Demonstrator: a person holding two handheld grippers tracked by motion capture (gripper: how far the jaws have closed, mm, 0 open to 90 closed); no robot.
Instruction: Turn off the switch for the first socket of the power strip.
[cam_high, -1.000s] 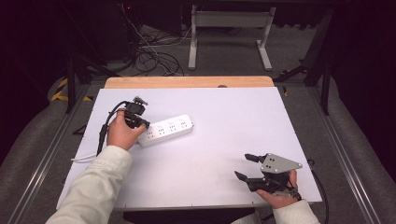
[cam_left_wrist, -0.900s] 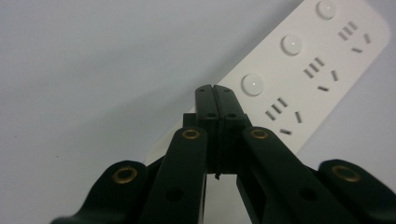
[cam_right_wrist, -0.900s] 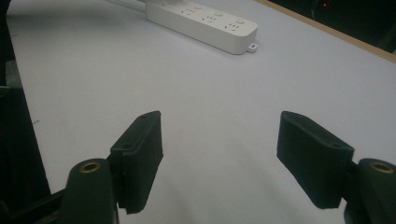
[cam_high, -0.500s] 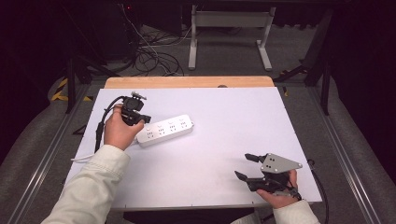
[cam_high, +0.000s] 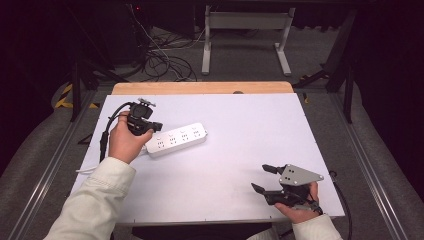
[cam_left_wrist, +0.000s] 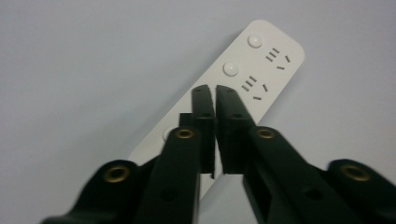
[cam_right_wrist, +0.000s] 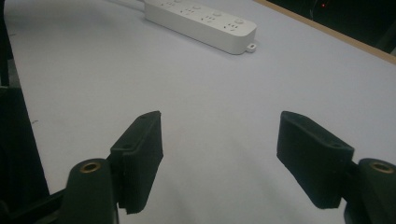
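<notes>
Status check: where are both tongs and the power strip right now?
Left tongs nearly shut, just starting to open, empty, above the power strip. Right tongs open, empty, near table edge. Nothing in the way.

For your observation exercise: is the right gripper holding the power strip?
No: the right gripper stands open over bare table, far from the power strip.

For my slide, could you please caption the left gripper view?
Left gripper, jaws nearly shut, above a white power strip.

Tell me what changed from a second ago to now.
The left gripper has lifted slightly off the left end of the power strip, its jaws just starting to open with nothing between them. The power strip and the open right gripper stayed put.
</notes>
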